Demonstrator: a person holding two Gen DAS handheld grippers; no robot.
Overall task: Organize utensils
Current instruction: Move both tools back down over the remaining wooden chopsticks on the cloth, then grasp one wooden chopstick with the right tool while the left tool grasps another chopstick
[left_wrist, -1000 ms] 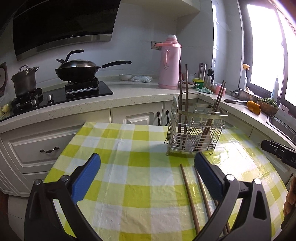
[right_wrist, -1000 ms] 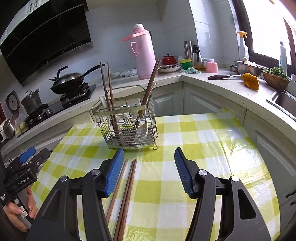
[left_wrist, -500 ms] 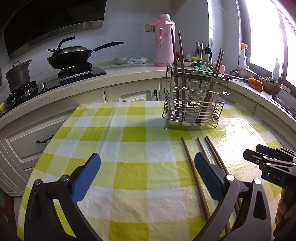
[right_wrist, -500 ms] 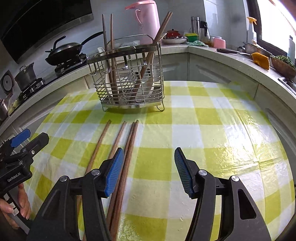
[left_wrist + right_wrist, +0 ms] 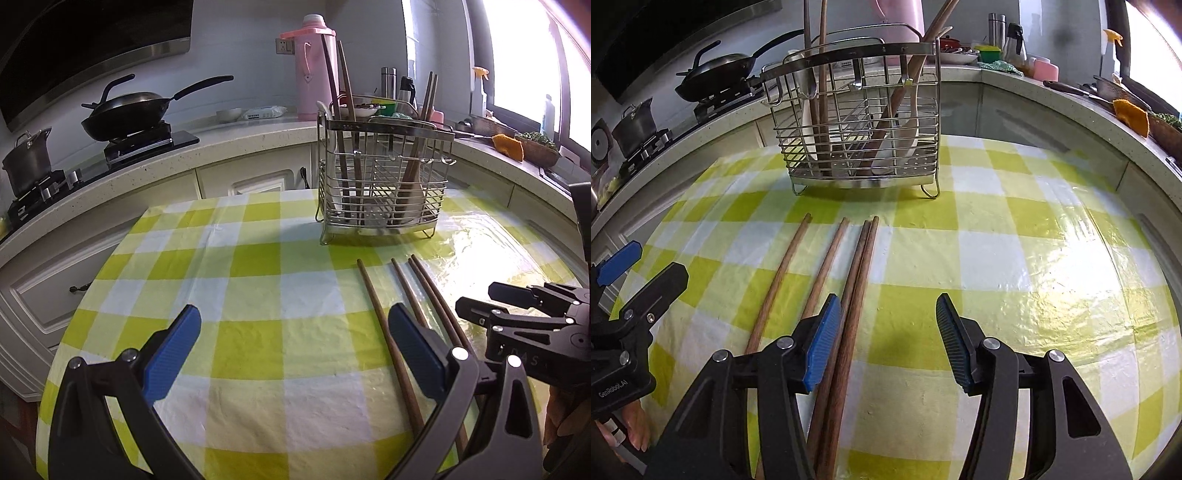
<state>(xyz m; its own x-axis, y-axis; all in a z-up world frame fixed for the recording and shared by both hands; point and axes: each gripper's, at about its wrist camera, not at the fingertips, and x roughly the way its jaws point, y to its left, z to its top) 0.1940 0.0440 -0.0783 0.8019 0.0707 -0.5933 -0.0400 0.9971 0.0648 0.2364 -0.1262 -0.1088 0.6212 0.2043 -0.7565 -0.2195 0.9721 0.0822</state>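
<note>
Four chopsticks (image 5: 827,284) lying before one rack (image 5: 860,122), four more standing in it, two grippers hovering near it

Pink thermos (image 5: 313,66) and wok (image 5: 127,114) on counter (image 5: 229,138).

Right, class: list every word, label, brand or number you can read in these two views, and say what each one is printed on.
"GenRobot.AI": white print on the left gripper body, seen in the right wrist view.
"DAS": pale letters on the right gripper body, seen in the left wrist view; any further letters are cut off.
White packet on the counter: print too small to read.
Spray bottle at the window: label too blurred to read.
</note>
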